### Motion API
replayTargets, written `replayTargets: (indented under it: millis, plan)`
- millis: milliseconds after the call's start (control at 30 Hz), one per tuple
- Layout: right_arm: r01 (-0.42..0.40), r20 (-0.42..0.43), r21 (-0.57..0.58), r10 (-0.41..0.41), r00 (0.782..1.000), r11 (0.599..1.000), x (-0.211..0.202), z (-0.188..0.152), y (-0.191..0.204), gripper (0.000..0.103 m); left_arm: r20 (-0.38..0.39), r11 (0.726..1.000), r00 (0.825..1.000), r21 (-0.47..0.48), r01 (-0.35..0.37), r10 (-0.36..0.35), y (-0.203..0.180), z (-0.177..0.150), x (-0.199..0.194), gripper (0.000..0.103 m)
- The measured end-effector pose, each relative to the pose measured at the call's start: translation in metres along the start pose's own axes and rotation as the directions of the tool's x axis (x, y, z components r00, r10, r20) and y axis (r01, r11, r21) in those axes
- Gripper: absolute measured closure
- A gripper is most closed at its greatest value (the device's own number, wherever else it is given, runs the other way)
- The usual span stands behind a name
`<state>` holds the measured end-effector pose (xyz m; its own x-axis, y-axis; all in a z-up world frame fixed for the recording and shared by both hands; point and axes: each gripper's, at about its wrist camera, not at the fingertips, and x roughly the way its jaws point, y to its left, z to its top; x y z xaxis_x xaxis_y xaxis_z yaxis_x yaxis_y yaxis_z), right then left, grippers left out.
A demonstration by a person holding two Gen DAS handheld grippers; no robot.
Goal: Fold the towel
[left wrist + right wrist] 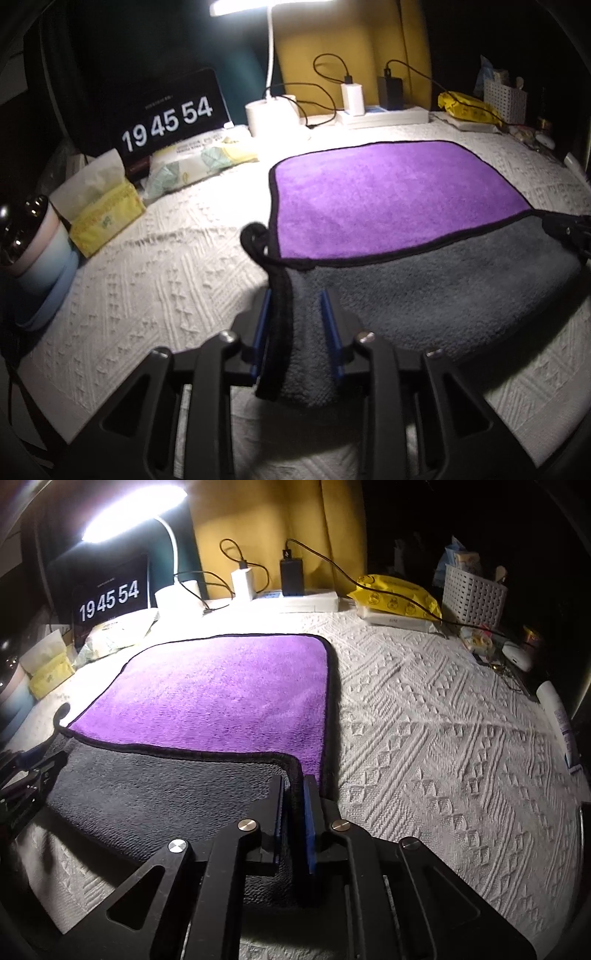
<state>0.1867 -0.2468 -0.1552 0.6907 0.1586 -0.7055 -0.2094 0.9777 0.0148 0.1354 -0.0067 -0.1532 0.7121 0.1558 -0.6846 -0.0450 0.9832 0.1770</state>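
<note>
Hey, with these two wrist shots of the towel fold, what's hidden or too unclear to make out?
- Left wrist view: the right claw is cut off by the frame edge, so its grip is unclear there.
- Right wrist view: contents of the white slotted plastic basket are dark and blurred.
- Both views: the purple-and-grey plush towel hides its own underside, and the near corners are covered by claws.
</note>
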Motion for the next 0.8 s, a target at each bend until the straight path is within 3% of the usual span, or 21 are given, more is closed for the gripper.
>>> replayTargets:
  millis: [133, 233, 400, 533, 667, 800]
  plan:
    - [-0.007, -0.013, 0.008, 0.007, 1.0, 1.0, 0.003, -0.001, -0.002, 0.092, 0.045, 0.998, 0.998, 0.048, -0.044, 0.042, -0.005, 0.0, -0.006, 0.074]
    - [-0.021, -0.011, 0.001, 0.021, 1.0, 1.0, 0.003, -0.002, -0.001, 0.092, 0.032, 0.999, 0.999, 0.054, 0.008, -0.01, -0.005, 0.001, -0.003, 0.075]
    - [-0.028, -0.014, -0.015, 0.027, 1.0, 1.0, 0.004, -0.002, 0.002, 0.092, 0.001, 0.999, 0.999, -0.034, 0.036, -0.036, 0.01, 0.002, -0.001, 0.075]
    - [-0.024, -0.015, -0.016, 0.024, 1.0, 1.0, 0.005, -0.002, 0.003, 0.092, -0.011, 0.987, 0.994, -0.124, 0.105, -0.107, 0.028, 0.002, 0.0, 0.075]
    - [-0.024, -0.014, -0.017, 0.024, 1.0, 1.0, 0.004, -0.002, 0.003, 0.092, -0.055, 0.965, 0.977, -0.178, 0.195, -0.208, 0.032, 0.0, 0.011, 0.076]
    - [-0.024, -0.013, -0.017, 0.024, 1.0, 1.0, 0.005, -0.002, 0.002, 0.092, -0.056, 0.954, 0.972, -0.21, 0.213, -0.229, 0.036, 0.0, 0.012, 0.081]
